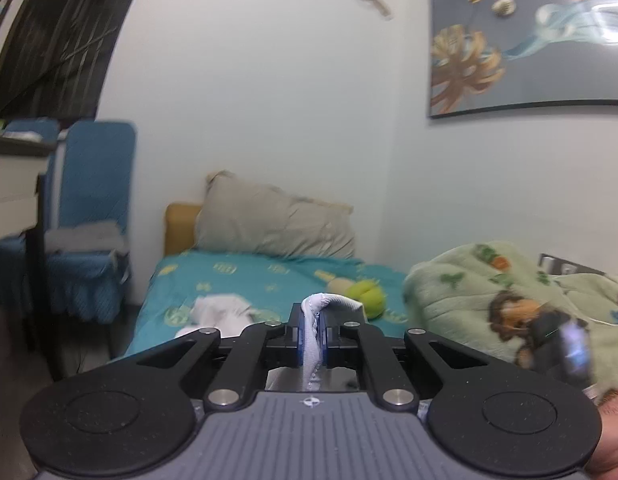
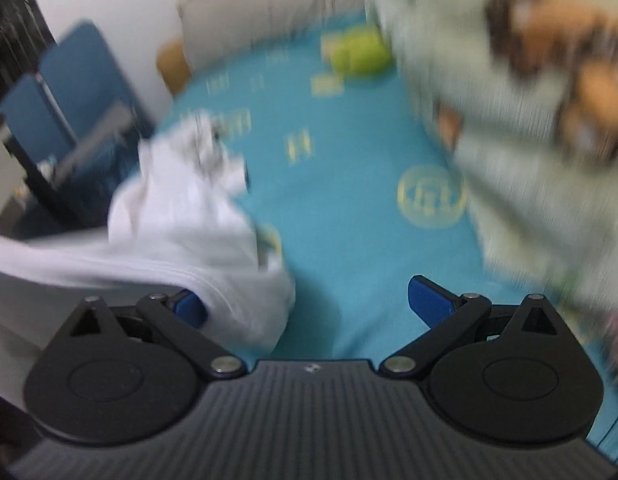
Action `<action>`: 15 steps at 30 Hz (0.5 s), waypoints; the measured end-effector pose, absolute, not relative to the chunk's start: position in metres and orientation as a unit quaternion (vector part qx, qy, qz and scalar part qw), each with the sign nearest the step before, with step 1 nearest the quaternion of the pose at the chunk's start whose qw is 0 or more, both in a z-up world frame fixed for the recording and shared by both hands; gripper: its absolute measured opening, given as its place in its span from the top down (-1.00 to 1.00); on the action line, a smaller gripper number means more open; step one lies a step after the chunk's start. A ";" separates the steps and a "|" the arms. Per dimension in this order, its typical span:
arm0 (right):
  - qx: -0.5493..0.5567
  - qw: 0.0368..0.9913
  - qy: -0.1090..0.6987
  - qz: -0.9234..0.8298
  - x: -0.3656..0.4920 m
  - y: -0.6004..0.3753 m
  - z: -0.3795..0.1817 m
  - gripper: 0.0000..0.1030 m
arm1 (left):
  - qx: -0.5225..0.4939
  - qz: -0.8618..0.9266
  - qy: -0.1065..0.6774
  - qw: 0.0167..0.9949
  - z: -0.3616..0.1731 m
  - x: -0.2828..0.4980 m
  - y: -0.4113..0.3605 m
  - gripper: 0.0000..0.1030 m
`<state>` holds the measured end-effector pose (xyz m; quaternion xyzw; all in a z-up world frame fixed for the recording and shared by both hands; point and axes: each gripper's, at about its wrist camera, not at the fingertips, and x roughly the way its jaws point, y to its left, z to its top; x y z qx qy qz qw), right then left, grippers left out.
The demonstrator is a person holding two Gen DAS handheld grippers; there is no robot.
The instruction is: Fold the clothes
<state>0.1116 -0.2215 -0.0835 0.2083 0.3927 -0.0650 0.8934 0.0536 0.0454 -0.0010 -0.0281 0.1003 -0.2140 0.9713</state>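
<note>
My left gripper (image 1: 312, 334) is shut on a fold of white garment (image 1: 313, 336), held up above the teal bed sheet (image 1: 245, 280). More white cloth (image 1: 225, 312) lies crumpled on the bed beyond it. In the blurred right wrist view the white garment (image 2: 181, 216) hangs and bunches at the left, draping over the left finger. My right gripper (image 2: 309, 306) is open, with nothing between its blue pads (image 2: 431, 300), above the teal sheet (image 2: 349, 184).
A green cartoon-print blanket (image 1: 509, 300) is heaped on the bed's right side, also in the right wrist view (image 2: 521, 120). A yellow-green plush toy (image 1: 365, 296) and a beige pillow (image 1: 277, 224) lie toward the headboard. A blue chair (image 1: 89, 220) stands left of the bed.
</note>
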 end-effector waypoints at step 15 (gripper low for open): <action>0.264 0.936 0.224 -0.068 0.087 -0.235 -0.054 -0.59 | -0.129 -0.171 0.124 0.969 0.007 0.064 0.079 0.87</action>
